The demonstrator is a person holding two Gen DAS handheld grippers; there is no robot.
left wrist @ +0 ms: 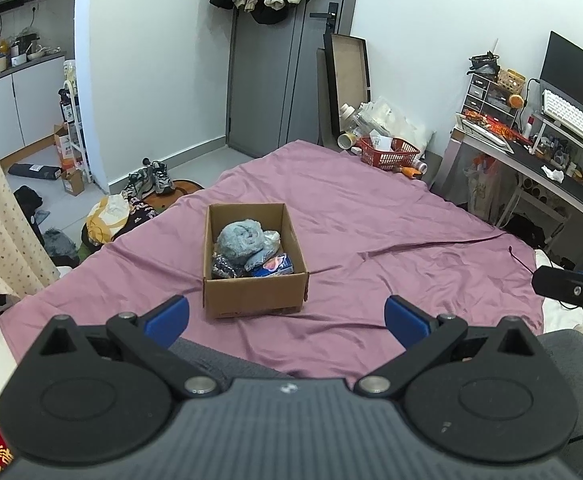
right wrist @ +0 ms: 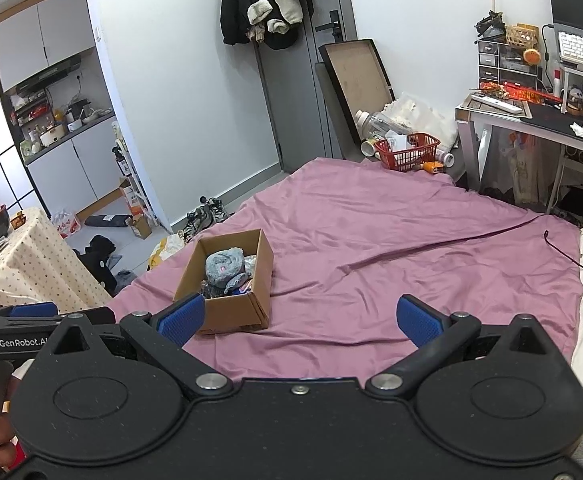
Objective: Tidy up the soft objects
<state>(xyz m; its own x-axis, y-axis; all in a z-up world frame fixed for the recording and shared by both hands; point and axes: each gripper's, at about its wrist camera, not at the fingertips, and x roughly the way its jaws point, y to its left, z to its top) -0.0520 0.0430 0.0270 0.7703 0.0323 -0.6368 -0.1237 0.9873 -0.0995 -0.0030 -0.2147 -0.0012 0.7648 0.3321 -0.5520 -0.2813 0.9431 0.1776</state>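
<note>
A brown cardboard box (left wrist: 251, 292) stands on the purple bed sheet (left wrist: 371, 240). It holds a rolled grey-blue fluffy cloth (left wrist: 241, 240), a dark bundle (left wrist: 223, 268) and a blue packet (left wrist: 275, 266). My left gripper (left wrist: 287, 318) is open and empty, just short of the box. In the right wrist view the box (right wrist: 231, 304) with the grey-blue roll (right wrist: 224, 266) sits ahead to the left. My right gripper (right wrist: 299, 320) is open and empty, above the sheet (right wrist: 411, 248) to the right of the box.
A red basket (left wrist: 389, 152) and bottles lie at the far end of the bed. A desk (left wrist: 531, 160) with keyboard and monitor stands on the right. Shoes (left wrist: 151, 180) and clothes lie on the floor at left. A dotted tablecloth (right wrist: 23, 264) is at left.
</note>
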